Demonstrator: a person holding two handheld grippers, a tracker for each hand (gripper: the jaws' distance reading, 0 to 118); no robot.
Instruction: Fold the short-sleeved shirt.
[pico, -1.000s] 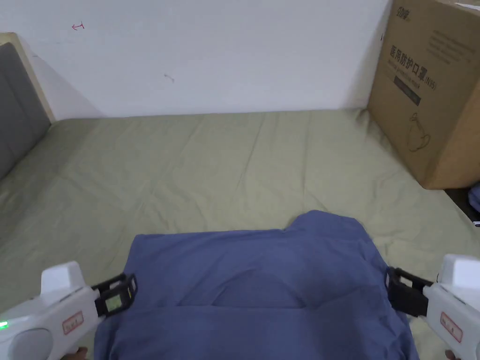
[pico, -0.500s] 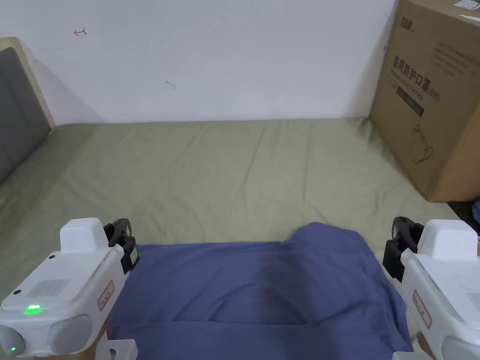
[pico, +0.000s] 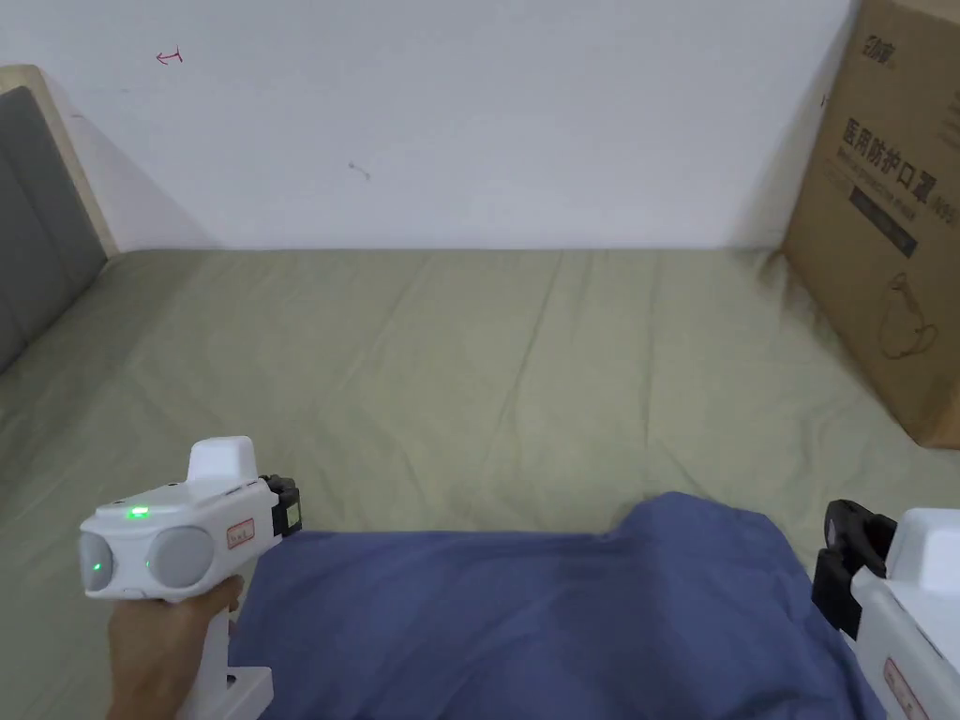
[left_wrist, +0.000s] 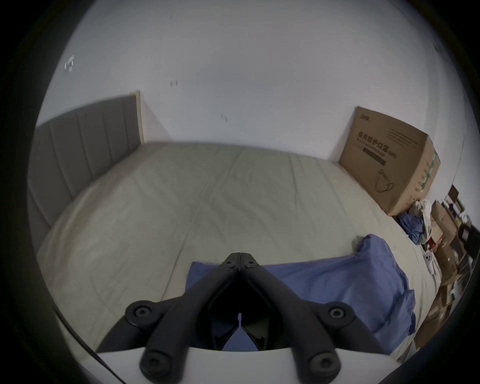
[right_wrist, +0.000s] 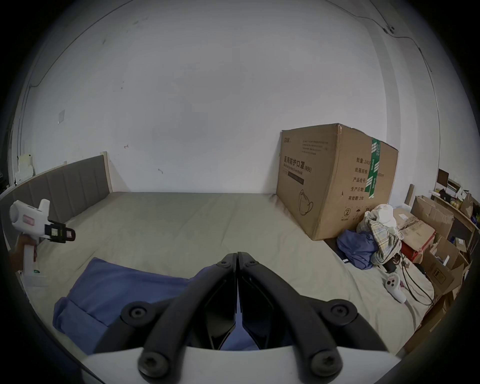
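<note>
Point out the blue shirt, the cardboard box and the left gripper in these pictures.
blue shirt (pico: 525, 619), head view, on its flat top layer.
cardboard box (right_wrist: 324, 181), right gripper view, on its printed front face.
left gripper (left_wrist: 240, 256), left gripper view, where its closed jaw tips meet.

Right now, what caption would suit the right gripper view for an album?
Shut jaws of the right gripper above a folded blue shirt on a green bed, cardboard box beyond.
</note>
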